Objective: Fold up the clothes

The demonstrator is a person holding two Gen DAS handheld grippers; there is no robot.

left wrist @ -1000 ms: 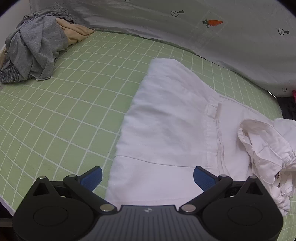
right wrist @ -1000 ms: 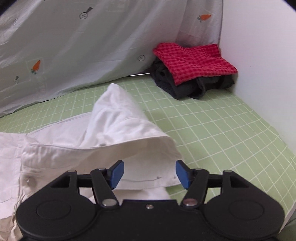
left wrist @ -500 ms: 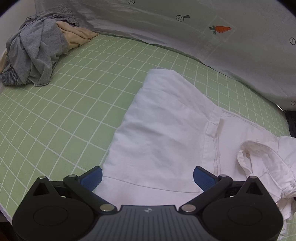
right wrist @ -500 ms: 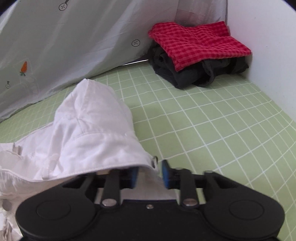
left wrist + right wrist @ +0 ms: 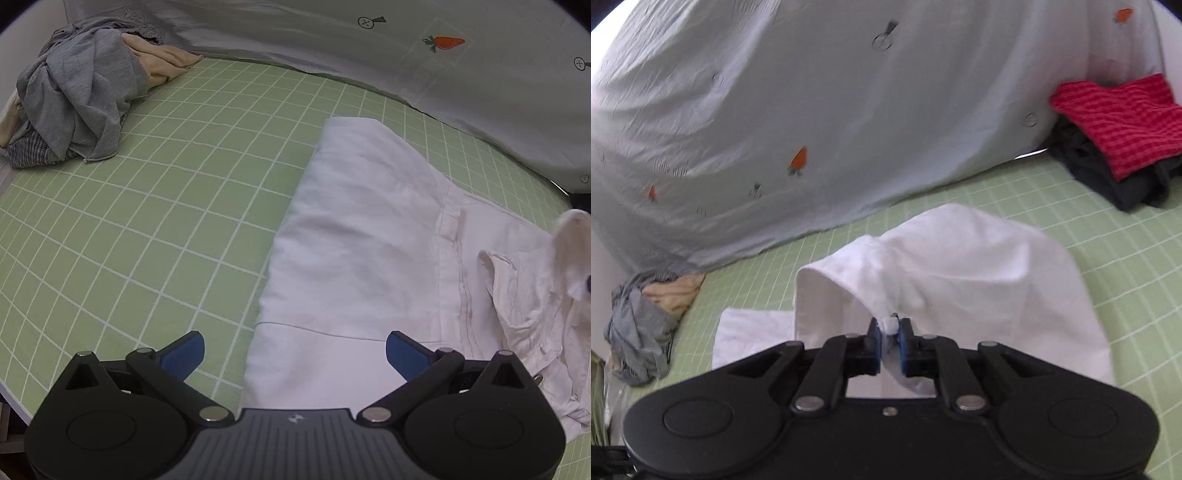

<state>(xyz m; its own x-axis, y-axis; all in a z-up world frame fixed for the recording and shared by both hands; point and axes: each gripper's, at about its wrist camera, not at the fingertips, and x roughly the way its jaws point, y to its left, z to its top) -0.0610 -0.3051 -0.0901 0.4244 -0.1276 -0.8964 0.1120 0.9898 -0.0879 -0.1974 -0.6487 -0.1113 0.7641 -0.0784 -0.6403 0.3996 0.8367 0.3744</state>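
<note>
White shirt (image 5: 354, 258) is lying spread on the green checked bed (image 5: 166, 221), one side already folded flat near the left gripper (image 5: 293, 350), whose fingers are standing wide apart, released, hovering just above the hem edge and holding nothing. Right gripper (image 5: 890, 341) is clenching a pinch of the shirt's cuff or edge (image 5: 891, 325) between its blue fingers (image 5: 873, 345) and lifting that side up off the bed, so the cloth is tenting in front of the camera. Step in hand, as I'm reading it: folding the raised side over the flat body toward the centre. To do it well — keeping the pinch firm, carrying the edge low and level so the layer isn't bunching, and lining it up with the placket before letting go; the left gripper could be pinning the body down. Unfolded grey pile (image 5: 74, 96) is sitting well apart at the far corner; red checked stack (image 5: 1123, 122) is done, by the wall.
</note>
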